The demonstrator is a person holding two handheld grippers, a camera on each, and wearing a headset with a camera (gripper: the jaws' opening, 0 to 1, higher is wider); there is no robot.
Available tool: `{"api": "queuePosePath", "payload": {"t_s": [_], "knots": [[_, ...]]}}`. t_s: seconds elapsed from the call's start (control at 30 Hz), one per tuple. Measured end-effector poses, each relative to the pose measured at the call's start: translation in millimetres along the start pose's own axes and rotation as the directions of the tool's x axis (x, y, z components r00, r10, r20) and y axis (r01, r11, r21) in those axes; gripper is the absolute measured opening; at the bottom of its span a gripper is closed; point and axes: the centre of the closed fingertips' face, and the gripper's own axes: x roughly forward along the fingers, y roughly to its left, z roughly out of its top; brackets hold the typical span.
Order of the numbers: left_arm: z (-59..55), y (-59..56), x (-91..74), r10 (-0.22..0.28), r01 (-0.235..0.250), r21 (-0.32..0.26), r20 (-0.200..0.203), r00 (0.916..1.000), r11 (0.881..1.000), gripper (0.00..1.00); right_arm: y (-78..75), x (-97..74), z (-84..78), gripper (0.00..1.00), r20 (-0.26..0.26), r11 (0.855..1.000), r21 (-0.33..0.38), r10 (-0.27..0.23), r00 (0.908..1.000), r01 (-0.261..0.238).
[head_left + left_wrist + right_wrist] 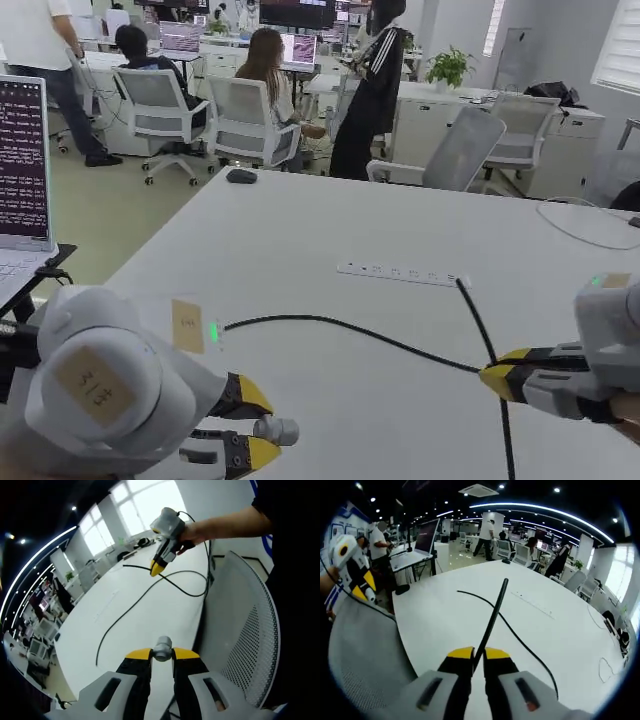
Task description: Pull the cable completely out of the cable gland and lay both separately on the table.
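Grey cable gland [276, 431] squeezed in the left gripper [252, 425] at the table's [330, 230] near edge, black cable [350, 328] pinched in the right gripper [492, 376], gland and cable well apart.

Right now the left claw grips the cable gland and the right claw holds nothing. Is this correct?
Not quite: the right claw is shut on the black cable, as the right gripper view shows. The left claw does grip the cable gland.

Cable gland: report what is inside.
No cable enters the cable gland; the cable runs apart over the table, clamped in the right hand-held gripper. Its bore is hidden between the jaws of the left hand-held gripper.
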Motion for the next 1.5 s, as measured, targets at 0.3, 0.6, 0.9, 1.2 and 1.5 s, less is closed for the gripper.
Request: {"api": "queuePosePath", "payload": {"t_s": [0.3,0.6,0.9,1.2,1.5], "knots": [[-19.5,-0.3,2.0,-0.009,0.007,-0.056,-0.041,0.9991,0.998,0.16,-92.2,26.8,-30.0,0.13,-0.137,0.988,0.039,-0.146,0.9797,0.152],[-16.2,6.4,13.1,-0.036,0.034,-0.038,-0.042,0.9985,0.999,0.16,-71.3,-13.1,-27.1,0.08,-0.052,0.989,0.079,-0.122,0.9911,0.126],[12.8,23.4,48.9,-0.115,0.113,0.082,0.01,0.9934,0.99,0.16,-0.6,-76.9,-39.6,0.09,0.033,0.991,0.11,-0.085,0.9958,0.081],[7.3,40.5,103.4,-0.212,0.209,0.113,0.012,0.9773,0.971,0.16,55.8,-118.0,-36.0,0.08,0.093,0.992,0.089,-0.101,0.9905,0.093],[-29.6,24.0,175.7,-0.37,0.371,0.022,-0.041,0.9282,0.928,0.16,85.9,-143.5,-24.5,0.07,0.14,0.987,0.099,-0.141,0.9801,0.127]]}}
